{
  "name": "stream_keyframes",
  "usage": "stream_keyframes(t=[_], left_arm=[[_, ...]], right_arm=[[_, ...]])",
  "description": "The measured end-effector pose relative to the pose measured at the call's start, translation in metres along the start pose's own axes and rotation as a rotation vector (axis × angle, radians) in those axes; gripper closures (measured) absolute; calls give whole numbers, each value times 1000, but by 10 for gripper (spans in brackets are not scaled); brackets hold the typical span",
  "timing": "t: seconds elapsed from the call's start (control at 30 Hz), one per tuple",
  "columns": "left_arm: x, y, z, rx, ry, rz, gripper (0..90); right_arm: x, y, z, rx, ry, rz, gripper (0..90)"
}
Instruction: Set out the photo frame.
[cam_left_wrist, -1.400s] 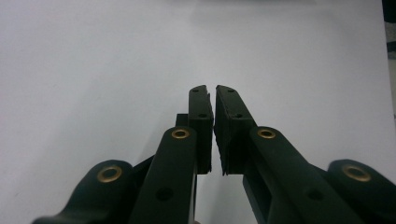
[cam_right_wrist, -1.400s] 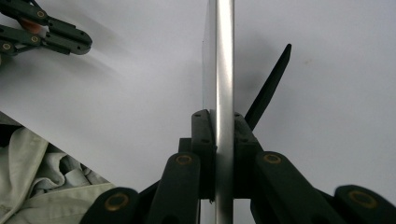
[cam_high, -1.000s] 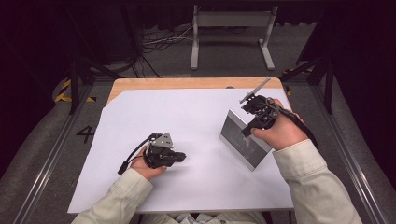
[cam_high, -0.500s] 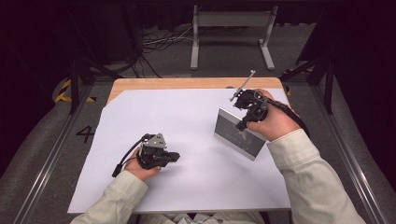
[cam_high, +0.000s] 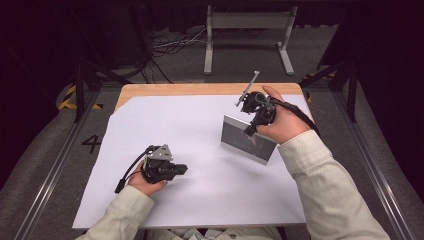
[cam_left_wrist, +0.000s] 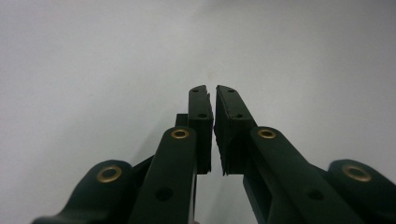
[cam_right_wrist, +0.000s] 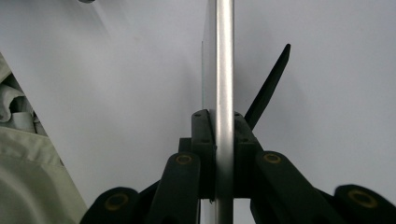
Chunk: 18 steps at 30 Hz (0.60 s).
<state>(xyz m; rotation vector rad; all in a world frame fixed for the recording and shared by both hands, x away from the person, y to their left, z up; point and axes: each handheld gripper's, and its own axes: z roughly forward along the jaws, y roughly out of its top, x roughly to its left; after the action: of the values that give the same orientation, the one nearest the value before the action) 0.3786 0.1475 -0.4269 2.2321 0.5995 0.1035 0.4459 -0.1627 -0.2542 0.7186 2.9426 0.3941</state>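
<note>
**Table layout: a frame at the right, a gripper at the lower left**

A sheet (cam_high: 200, 135) covers most of the table (cam_high: 165, 89), whose bare edge shows along the top of the sheet. Right of centre a picture frame (cam_high: 247, 140) stands upright on the sheet, with the right gripper (cam_high: 252, 125) at its top edge. The left gripper (cam_high: 181, 170) sits lower left, well apart from the frame. Beyond the table, at top centre, a metal stand (cam_high: 247, 30) is on the floor.

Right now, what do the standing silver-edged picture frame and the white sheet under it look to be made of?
The silver-edged picture frame looks like brushed metal, probably aluminium: in the right gripper view its edge shows a smooth, satiny grey sheen; its black back stand looks matte, perhaps plastic or card. The white sheet seems to be matte paper or thin board, flat and glare-free.
</note>
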Motion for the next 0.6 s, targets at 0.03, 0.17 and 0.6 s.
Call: stream_keyframes(t=[0.03, 0.17, 0.6], left_arm=[[0, 0, 0, -2, 1, -2, 850], [0, -1, -1, -1, 0, -5, 850], [1, 1, 1, -1, -10, -1, 849]], right_arm=[[-1, 2, 0, 0, 2, -16, 837], [-2, 9, 2, 1, 16, -49, 837], [-7, 28, 15, 30, 40, -217, 836]])
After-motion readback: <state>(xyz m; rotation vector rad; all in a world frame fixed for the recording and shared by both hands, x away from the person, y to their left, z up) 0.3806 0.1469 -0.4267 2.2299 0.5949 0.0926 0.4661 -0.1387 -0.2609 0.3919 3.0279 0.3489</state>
